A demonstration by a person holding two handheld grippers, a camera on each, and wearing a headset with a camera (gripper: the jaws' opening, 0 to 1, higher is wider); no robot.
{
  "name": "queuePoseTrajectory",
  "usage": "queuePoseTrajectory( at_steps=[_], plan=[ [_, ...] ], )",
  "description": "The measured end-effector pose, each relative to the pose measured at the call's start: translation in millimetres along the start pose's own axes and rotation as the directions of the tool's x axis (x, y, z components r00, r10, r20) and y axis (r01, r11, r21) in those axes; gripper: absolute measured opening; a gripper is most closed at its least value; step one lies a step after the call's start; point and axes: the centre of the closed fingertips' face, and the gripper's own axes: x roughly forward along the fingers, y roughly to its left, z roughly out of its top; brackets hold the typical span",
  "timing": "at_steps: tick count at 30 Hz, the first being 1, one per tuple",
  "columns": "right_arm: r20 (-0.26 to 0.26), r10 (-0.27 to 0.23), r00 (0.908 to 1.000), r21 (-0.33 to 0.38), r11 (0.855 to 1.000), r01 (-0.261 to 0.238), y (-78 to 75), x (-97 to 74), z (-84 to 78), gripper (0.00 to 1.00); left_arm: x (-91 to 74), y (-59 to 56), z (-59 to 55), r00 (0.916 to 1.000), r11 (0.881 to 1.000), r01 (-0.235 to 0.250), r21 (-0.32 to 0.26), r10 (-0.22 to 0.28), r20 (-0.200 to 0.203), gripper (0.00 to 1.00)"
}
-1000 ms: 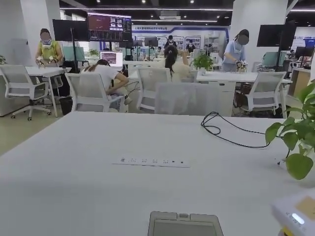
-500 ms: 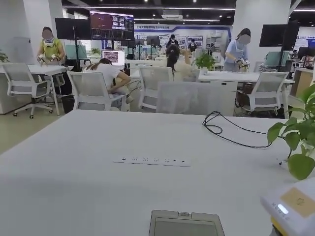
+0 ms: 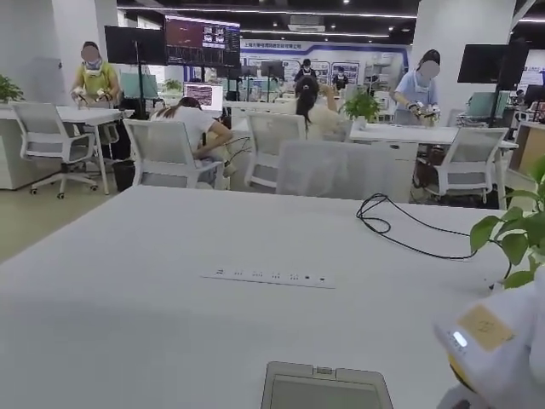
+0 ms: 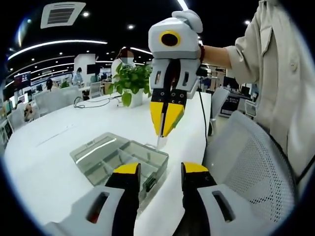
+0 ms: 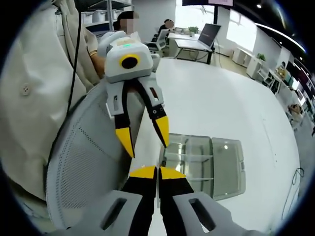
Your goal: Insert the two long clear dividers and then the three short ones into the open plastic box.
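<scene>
Clamping what looks like a thin clear plastic divider [image 4: 161,143] just above the open transparent plastic box [image 4: 123,155], the yellow-tipped right gripper [image 4: 165,132] is needing a vertical, slot-aligned descent, while the left gripper [image 4: 160,168] is hanging open-jawed.

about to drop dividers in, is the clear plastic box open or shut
Open: the clear plastic box has its flat lid swung back onto the white table, interior exposed.

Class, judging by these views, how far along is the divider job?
Done: the open box already shows divider lines inside; how many is unclear. In hand: the right gripper is shut on a thin clear divider at the box's edge; left gripper open. Left: seating it.
</scene>
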Motion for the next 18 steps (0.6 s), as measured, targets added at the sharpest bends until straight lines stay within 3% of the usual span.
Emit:
queuePoseTrajectory(
  at_steps=[6, 18],
  plan=[
    [-0.084, -0.023, 0.9962, 0.011, 1.0, 0.024, -11.9, 2.9, -14.0, 0.02, -0.7, 8.4, -3.3, 0.999, 0.999, -0.043, -0.017, 0.043, 0.004, 0.44],
    [-0.182, -0.043, 0.9823, 0.058, 0.997, 0.054, -35.4, 9.0, -32.1, 0.02, -1.2, 17.4, -7.7, 0.9962, 0.994, -0.085, -0.07, 0.086, 0.008, 0.62]
  ],
)
